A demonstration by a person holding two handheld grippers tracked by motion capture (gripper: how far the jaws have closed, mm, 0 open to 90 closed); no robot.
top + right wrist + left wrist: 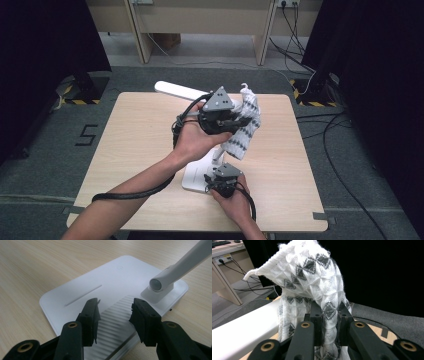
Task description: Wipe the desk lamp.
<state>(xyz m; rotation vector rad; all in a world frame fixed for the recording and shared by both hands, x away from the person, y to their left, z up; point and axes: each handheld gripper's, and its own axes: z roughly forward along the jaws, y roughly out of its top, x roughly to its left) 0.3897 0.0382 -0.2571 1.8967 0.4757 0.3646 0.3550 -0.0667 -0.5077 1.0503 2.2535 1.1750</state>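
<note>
A white desk lamp stands on the wooden table (135,140); its flat base (194,178) is near the front and its long head (175,90) reaches back left. My left gripper (243,121) is raised above the table, shut on a white knitted cloth with black diamonds (247,131) that hangs beside the lamp's stem. In the left gripper view the cloth (312,272) rises from between the jaws of my left gripper (329,312), next to the lamp head (242,330). My right gripper (115,312) is open, jaws astride a ribbed patch of the base (100,282), near the stem's hinge (160,285).
Grey carpet surrounds the table, with cables (345,130) on the floor at the right and back. A wooden desk frame (200,25) stands behind. Black curtains hang at both sides. A taped "5" (86,135) marks the floor at the left.
</note>
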